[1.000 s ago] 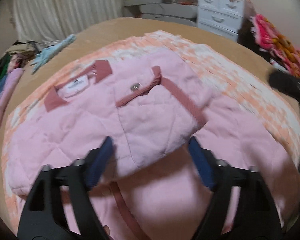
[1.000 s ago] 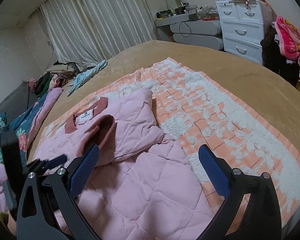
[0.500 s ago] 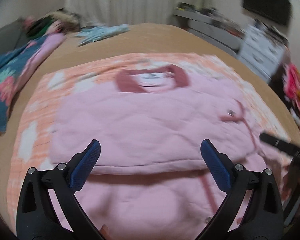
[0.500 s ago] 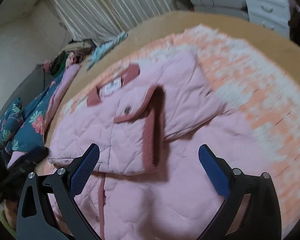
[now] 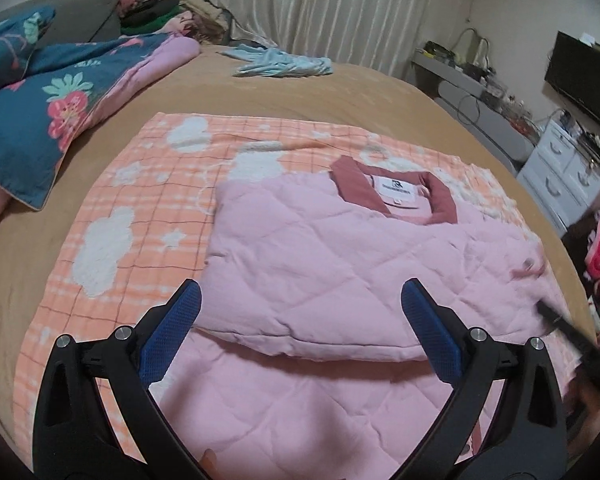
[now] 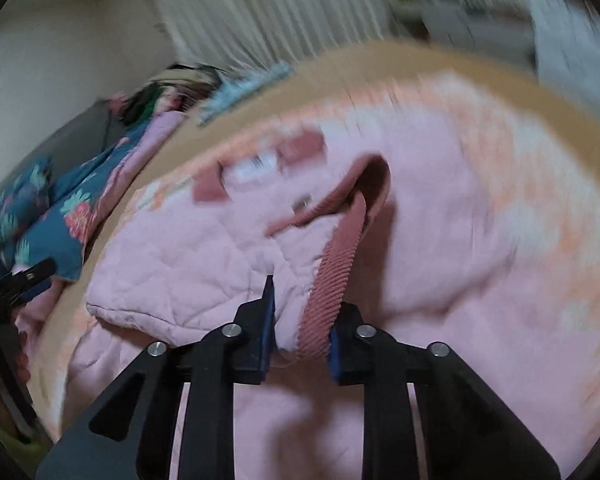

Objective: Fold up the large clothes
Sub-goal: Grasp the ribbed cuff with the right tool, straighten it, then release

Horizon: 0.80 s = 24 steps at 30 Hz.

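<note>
left gripper (image 5: 300, 332): jaws spread wide, blue pads apart, nothing between them. hovers above the near edge of the folded-over part of the jacket.
right gripper (image 6: 302, 334): jaws pulled in close on the ribbed dark-pink cuff (image 6: 332, 276) and the quilted fabric next to it. cloth sits pinched between the blue pads.
pink quilted jacket (image 5: 340, 264): lies on the orange checked blanket (image 5: 140, 200), upper part folded over the lower part, fold edge running across just ahead of the left gripper. right side of the jacket reaches close to the blanket's right edge.
collar (image 5: 396, 196): dark pink, far end of the jacket, white label inside it facing up.
sleeve: doubled over the chest, cuff end at the right gripper. right wrist view is motion-blurred so detail is soft.
bed (image 5: 300, 92): tan cover, blanket spread over it.
floral quilt (image 5: 40, 96): blue with pink flowers, bunched at the left side of the bed, apart from the blanket.
light blue garment (image 5: 280, 65): far side of the bed near the curtains (image 5: 332, 4).
white drawers (image 5: 564, 176): right of the bed.
</note>
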Each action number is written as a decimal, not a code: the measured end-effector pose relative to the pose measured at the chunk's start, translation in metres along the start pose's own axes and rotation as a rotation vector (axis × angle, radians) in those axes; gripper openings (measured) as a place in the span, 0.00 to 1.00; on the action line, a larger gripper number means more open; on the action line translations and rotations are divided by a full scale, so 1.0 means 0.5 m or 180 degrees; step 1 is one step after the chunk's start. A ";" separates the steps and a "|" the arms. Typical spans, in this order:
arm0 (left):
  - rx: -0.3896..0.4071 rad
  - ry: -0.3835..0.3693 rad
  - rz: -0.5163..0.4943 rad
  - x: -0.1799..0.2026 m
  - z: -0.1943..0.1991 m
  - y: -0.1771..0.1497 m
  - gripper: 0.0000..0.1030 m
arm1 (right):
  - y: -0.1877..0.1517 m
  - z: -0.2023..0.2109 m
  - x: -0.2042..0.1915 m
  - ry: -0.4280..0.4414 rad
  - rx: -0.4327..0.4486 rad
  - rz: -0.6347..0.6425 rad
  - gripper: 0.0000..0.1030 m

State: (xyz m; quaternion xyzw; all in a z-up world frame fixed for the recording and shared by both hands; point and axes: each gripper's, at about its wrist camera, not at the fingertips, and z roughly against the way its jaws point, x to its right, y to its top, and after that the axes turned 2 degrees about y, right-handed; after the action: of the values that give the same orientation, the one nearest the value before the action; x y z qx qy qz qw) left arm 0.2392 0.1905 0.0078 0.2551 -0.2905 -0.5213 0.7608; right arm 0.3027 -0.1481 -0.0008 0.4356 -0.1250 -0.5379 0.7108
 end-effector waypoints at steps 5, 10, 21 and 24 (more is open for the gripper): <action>-0.0004 -0.0052 0.0101 -0.011 -0.010 0.020 0.91 | 0.093 0.036 -0.044 -0.0042 0.0315 0.0540 0.18; -0.0027 -0.0099 -0.0013 0.020 -0.034 0.039 0.91 | 0.105 0.005 -0.005 -0.0170 0.0236 0.0532 0.18; -0.0270 -0.0130 -0.0120 0.094 -0.115 0.041 0.91 | 0.025 -0.084 0.054 -0.0333 -0.0141 0.0155 0.26; -0.0323 -0.0172 -0.0139 0.112 -0.124 0.033 0.91 | 0.017 -0.086 0.066 -0.0328 -0.0196 0.0075 0.35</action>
State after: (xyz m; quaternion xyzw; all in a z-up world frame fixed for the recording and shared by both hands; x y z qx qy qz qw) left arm 0.3101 0.1483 -0.0143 0.2083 -0.2785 -0.5585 0.7531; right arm 0.3488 -0.1560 -0.0295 0.3837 -0.1499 -0.5548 0.7229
